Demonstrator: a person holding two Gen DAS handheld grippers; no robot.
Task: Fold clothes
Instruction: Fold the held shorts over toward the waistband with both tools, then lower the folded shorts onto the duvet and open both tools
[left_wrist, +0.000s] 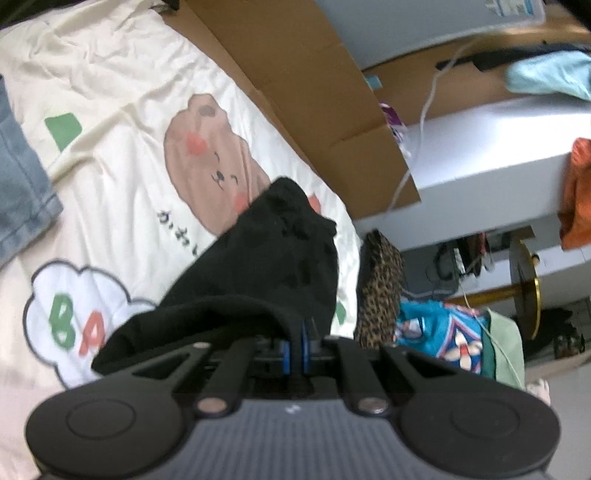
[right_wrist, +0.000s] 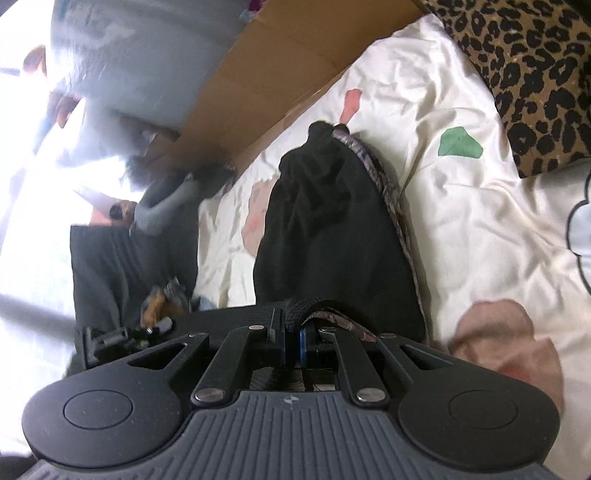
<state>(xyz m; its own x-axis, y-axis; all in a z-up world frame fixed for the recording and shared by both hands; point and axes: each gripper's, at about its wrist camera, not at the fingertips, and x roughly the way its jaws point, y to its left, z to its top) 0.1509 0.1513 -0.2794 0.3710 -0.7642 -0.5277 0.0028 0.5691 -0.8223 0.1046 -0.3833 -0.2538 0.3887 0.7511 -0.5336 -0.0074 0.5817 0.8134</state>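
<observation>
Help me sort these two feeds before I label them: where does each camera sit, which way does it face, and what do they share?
Left wrist: sits on the left gripper, facing along its fingers down at the bear-print bedsheet; only the gripper shows, shut on the black garment.
Right wrist: sits on the right gripper, facing down at the bedsheet; shut on the garment.
Shared: garment, bedsheet, cardboard box, leopard-print item.

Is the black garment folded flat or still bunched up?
Bunched, not folded: the black garment hangs crumpled from the left gripper and right gripper, both shut on its edge above the cartoon-print bedsheet.
</observation>
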